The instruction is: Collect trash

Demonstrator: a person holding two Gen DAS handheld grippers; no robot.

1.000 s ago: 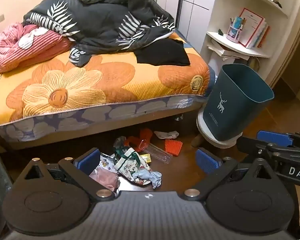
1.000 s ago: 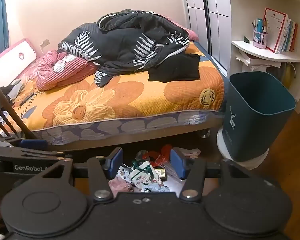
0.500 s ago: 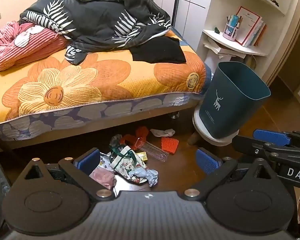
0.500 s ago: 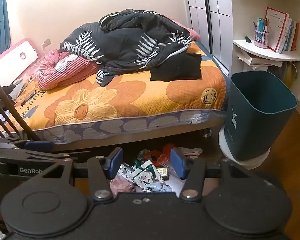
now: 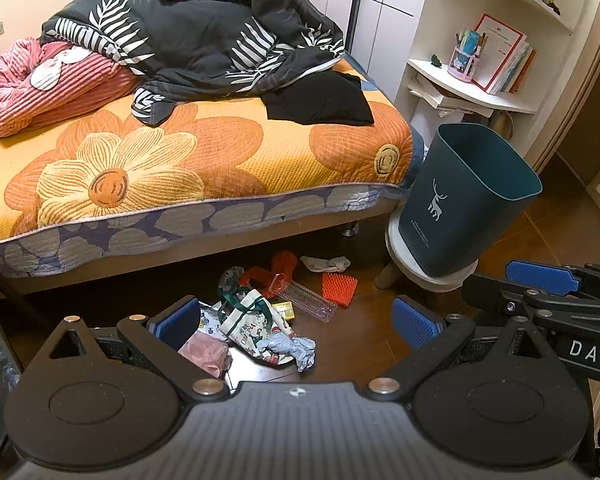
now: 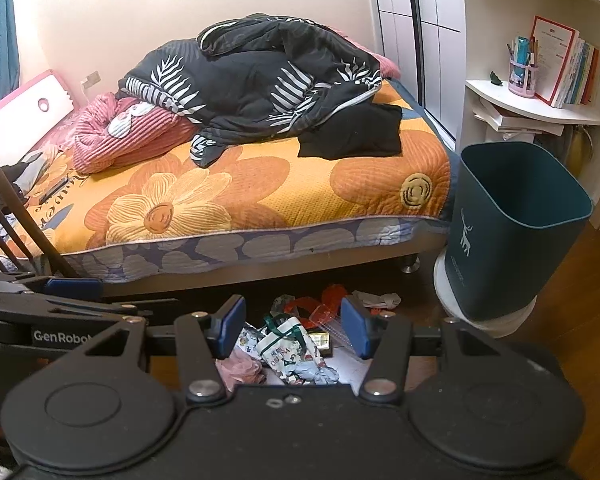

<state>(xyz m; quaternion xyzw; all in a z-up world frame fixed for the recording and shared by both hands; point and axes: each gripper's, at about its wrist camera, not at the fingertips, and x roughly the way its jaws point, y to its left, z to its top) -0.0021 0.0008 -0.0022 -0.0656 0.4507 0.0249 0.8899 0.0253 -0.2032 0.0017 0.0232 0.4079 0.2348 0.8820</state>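
Trash lies on the wooden floor by the bed: a white printed gift bag [image 5: 249, 322] [image 6: 288, 346], a pink crumpled wad [image 5: 204, 350], a pale blue crumpled wrapper [image 5: 296, 348], a clear plastic box [image 5: 304, 298], an orange brush-like piece [image 5: 339, 289], a white tissue [image 5: 324, 264] and a red scrap [image 5: 278, 266]. A dark teal bin [image 5: 460, 204] [image 6: 512, 224] stands on a white stool at the right. My left gripper [image 5: 296, 320] is open and empty, held above the pile. My right gripper [image 6: 294, 328] is open and empty, also above the pile.
A bed [image 5: 180, 168] with an orange flower cover carries a dark quilt and pink blanket. A white shelf [image 5: 472, 88] with books stands behind the bin. A wooden chair back [image 6: 8, 216] is at the left in the right wrist view.
Both grippers have shifted slightly; the bed, trash and bin have slid a little in view. Both stay open and empty.
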